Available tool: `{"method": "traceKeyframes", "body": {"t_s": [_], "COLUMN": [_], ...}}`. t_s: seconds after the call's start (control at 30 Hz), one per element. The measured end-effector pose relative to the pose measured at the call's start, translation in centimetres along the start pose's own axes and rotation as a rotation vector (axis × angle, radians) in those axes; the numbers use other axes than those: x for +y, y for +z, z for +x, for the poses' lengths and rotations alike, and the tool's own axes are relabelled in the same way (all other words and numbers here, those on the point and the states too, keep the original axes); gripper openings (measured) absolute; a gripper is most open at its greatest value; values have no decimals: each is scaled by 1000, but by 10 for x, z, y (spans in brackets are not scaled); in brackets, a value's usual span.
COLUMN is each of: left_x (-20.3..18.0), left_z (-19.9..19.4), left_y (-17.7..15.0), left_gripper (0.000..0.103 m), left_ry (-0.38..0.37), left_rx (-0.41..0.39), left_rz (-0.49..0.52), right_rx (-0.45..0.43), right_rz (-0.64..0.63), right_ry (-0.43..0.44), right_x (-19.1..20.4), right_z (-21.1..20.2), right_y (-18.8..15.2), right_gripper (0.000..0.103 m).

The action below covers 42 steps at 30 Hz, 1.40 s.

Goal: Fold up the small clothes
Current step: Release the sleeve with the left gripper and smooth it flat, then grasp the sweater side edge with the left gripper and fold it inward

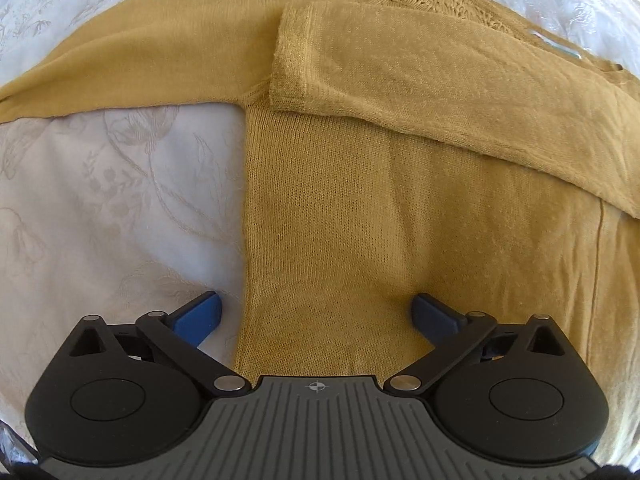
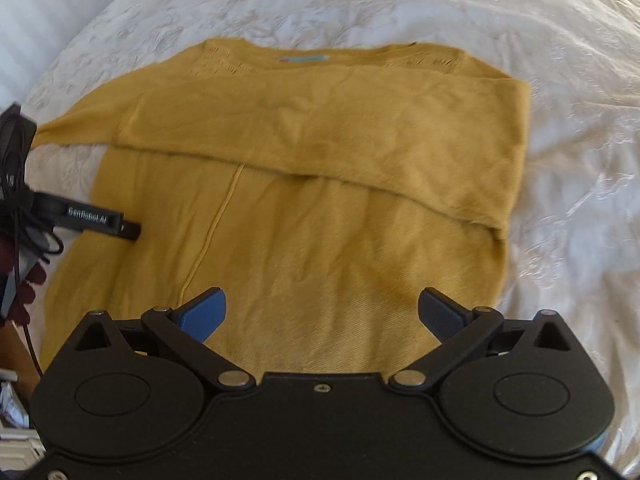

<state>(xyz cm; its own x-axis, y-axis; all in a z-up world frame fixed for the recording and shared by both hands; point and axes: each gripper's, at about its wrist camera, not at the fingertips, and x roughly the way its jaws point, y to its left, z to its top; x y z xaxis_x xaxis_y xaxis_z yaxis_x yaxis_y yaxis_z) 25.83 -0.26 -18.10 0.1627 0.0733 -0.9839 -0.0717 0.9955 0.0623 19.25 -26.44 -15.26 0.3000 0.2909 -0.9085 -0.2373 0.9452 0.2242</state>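
A mustard-yellow knit sweater (image 2: pixel 304 216) lies flat on a white embroidered bedspread (image 2: pixel 560 184). One sleeve (image 2: pixel 320 136) is folded across its chest; the other sleeve (image 1: pixel 120 60) stretches out to the left. My left gripper (image 1: pixel 316 316) hovers open over the sweater's left side edge (image 1: pixel 248 240), one finger above the bedspread, the other above the knit. My right gripper (image 2: pixel 322 314) is open above the sweater's lower body, nothing between its pads. The left gripper's finger (image 2: pixel 100 220) also shows at the left of the right wrist view.
The white bedspread (image 1: pixel 100 200) surrounds the sweater on all sides. A person's hand (image 2: pixel 28 292) with dark cables holds the left tool at the left edge of the right wrist view. A blue neck label (image 2: pixel 304 58) marks the collar.
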Motion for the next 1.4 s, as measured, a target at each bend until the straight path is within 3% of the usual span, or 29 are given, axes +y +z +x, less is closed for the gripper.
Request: {"method": "traceKeyframes", "body": {"t_s": [0.4, 0.73, 0.8, 0.83, 0.87, 1.0, 1.2, 1.4], "left_x": [-5, 9, 17, 21, 30, 83, 217, 318], "left_z": [0, 0, -8, -13, -21, -46, -61, -52], "left_y": [-6, -23, -25, -27, -27, -24, -3, 15], "left_gripper": [103, 103, 94, 82, 75, 75, 74, 73], "left_ry": [-8, -57, -79, -86, -93, -74, -9, 74], "left_rx": [-9, -65, -91, -115, -141, -237, -307, -329], "left_rz": [-25, -21, -3, 8, 24, -4, -271, -482], "right_rx": [103, 37, 36, 40, 44, 52, -40, -137], "right_rz": [-41, -32, -21, -14, -3, 97, 285, 303], "right_ry": [-63, -181, -192, -194, -194, -209, -238, -188], "right_x": [19, 46, 50, 51, 52, 53, 62, 86], "right_z": [43, 58, 59, 60, 61, 54, 29, 15], "right_y": [-2, -20, -21, -18, -17, -6, 17, 52], "right_gripper": [103, 103, 103, 103, 103, 102, 93, 93]}}
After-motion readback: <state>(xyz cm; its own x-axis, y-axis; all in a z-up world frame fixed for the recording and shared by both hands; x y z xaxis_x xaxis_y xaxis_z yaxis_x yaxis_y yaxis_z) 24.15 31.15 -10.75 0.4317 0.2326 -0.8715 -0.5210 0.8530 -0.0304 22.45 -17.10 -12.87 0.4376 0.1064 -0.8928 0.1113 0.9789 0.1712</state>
